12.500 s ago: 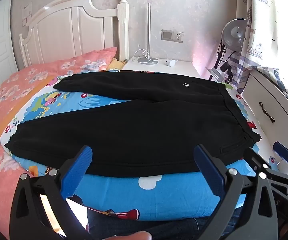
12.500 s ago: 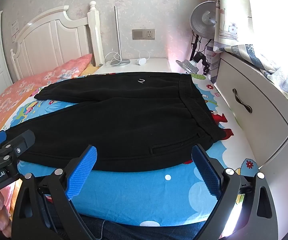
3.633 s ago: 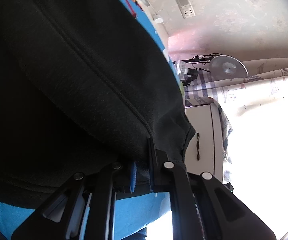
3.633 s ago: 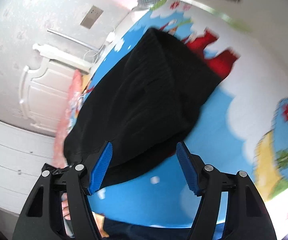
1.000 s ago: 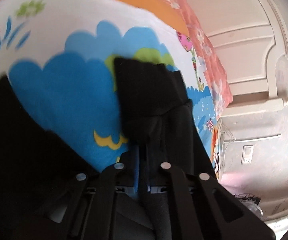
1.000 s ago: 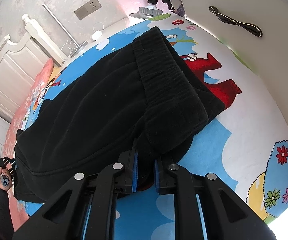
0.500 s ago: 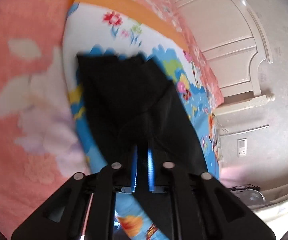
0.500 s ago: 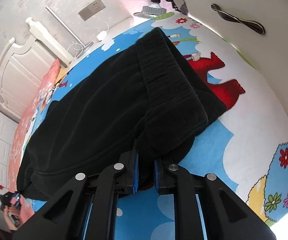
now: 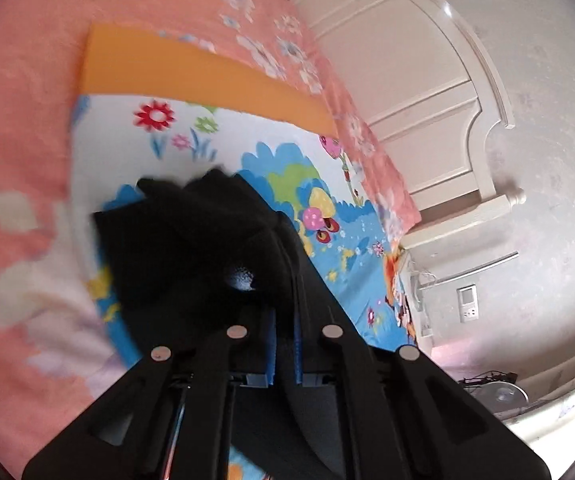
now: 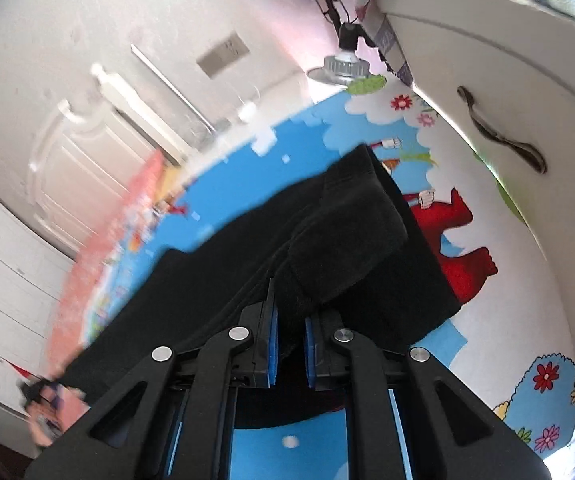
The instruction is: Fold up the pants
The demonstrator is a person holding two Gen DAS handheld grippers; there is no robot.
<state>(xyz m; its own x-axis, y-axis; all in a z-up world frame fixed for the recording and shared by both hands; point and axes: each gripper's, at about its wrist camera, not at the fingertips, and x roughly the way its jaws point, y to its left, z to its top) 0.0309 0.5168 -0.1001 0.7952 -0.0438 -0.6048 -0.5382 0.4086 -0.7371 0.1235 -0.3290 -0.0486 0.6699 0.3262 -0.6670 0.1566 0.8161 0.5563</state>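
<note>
Both grippers (2) apparently clamping pants (image 10: 327, 248)

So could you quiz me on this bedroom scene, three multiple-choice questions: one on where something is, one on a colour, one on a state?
1. Where do the pants lie?
A. On the cartoon bed sheet
B. In a drawer
C. On the floor

2. What colour are the pants?
A. Red
B. Black
C. White

3. How is the right gripper?
A. Wide open
B. Shut on nothing
C. Shut on the pants

Answers: 1 A, the sheet shows all around them; 2 B, the cloth is dark throughout; 3 C, black fabric sits pinched between its blue pads.
</note>
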